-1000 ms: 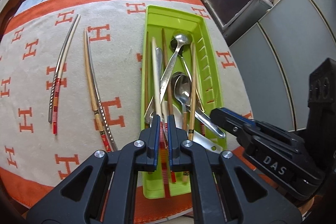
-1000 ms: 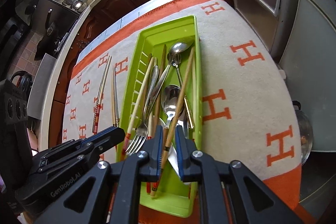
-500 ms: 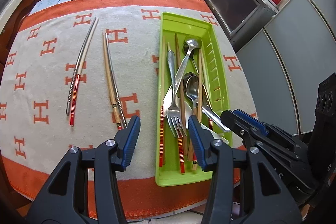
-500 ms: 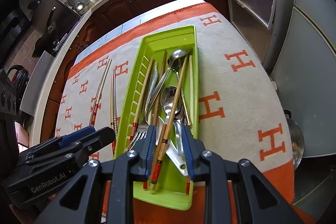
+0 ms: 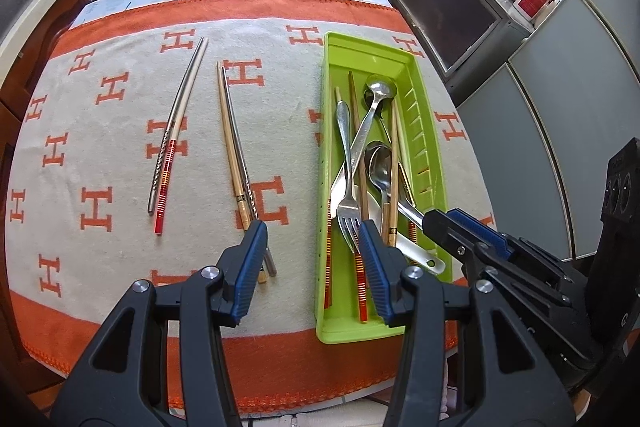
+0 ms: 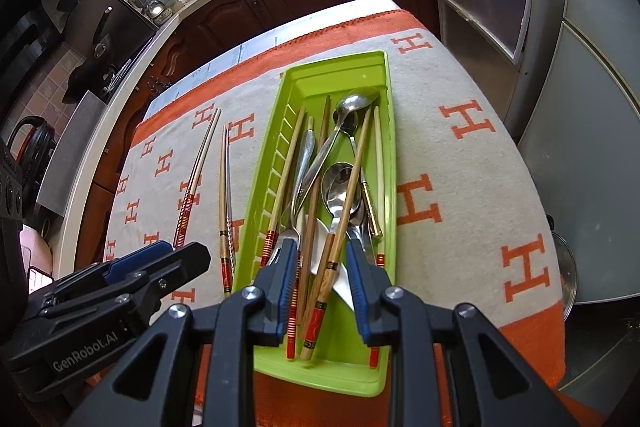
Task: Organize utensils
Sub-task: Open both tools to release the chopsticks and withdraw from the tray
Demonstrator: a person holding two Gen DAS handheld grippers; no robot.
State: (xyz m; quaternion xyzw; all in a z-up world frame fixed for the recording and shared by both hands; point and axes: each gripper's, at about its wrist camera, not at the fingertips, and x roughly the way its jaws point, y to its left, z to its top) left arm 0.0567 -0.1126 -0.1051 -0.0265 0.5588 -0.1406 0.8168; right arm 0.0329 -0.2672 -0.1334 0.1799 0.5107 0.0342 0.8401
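Right now my left fingers stand wide apart and hold nothing, hanging above the near edge of the counter, one pad over the ends of the middle chopstick pair and the other over the green tray near its front wall. My right fingers are parted more narrowly, straddling the handle ends of the chopsticks heaped at the tray's near end; I judge they grip nothing, since gaps show on both sides of the sticks between the pads.

Inside the tray lie a fork, two spoons, a white utensil and several chopsticks, all crossed over one another. On the orange-bordered cloth, toward the counter's left edge, sits another pair, one metal and one red-banded.

The trouble I foresee is the tangle. If my right fingers close here, they could catch two or three sticks at once, or pinch one that runs under the fork and a spoon handle, so lifting it would drag cutlery up and tip it over the tray's wall. The tray is light plastic near the counter's front edge and may slide or tilt off. My two tools are also just beside each other, so a careless swing could knock them together.
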